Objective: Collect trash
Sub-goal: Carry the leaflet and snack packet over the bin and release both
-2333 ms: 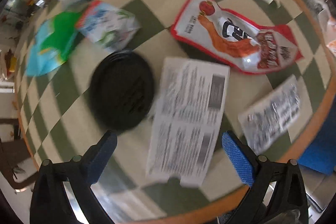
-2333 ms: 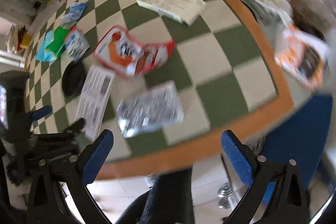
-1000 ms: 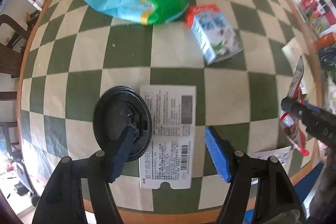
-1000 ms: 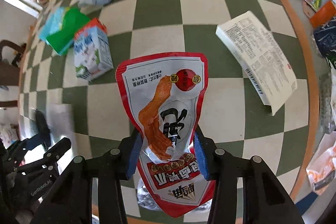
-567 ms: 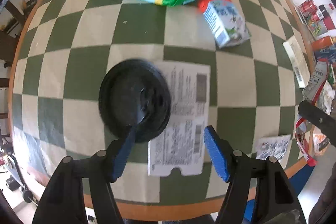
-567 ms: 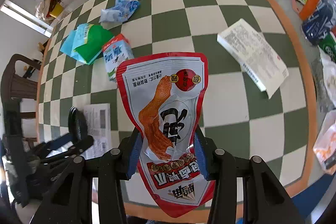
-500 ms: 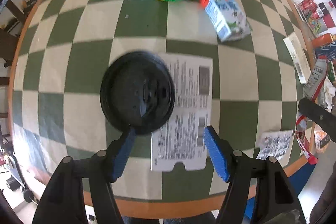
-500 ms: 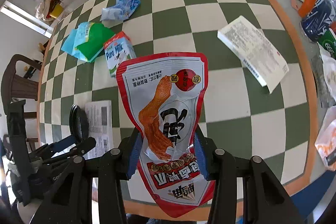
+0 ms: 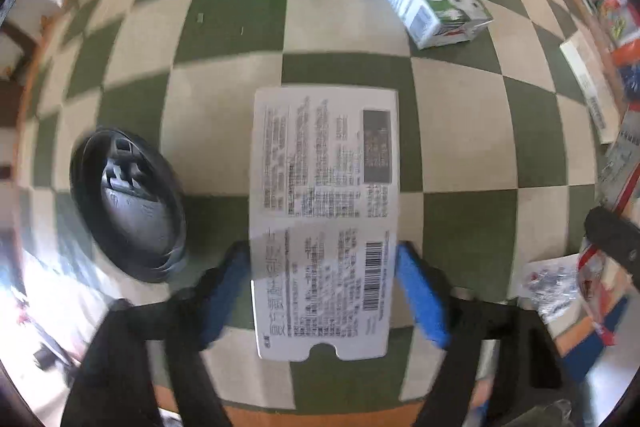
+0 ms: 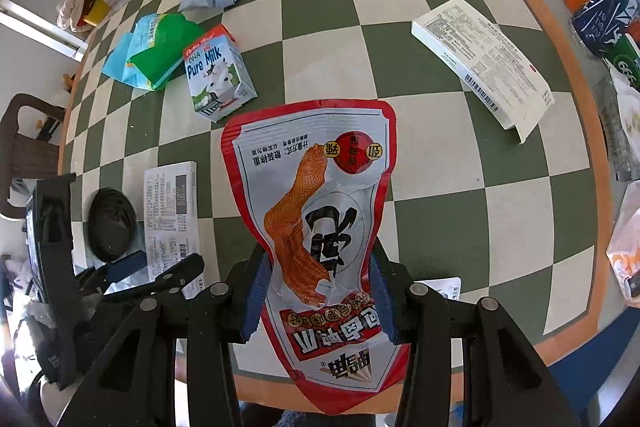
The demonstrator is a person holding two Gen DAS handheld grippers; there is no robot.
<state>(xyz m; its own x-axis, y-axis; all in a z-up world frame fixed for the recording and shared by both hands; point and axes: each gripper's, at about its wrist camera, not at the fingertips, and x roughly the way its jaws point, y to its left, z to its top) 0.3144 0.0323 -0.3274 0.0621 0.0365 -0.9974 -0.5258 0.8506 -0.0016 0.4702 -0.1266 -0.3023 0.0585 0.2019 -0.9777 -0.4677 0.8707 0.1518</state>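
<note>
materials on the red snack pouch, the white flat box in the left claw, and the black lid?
Red snack pouch: glossy plastic film, it looks; shiny and crinkled where the right claw pinches it.
White flat box: matte printed paperboard, probably; crisp edges, barcode, cut tab notch.
Black lid: likely moulded plastic, semi-gloss, with raised ribs. Blur leaves the finish uncertain.

Bright daylight, one view sharp and one smeared

The left wrist view is motion-blurred, worst at its rim, with white glare washing out the lower left corner; the right wrist view is crisp (print on the milk carton reads clearly), both bowing the checkered table towards dark edges.
</note>
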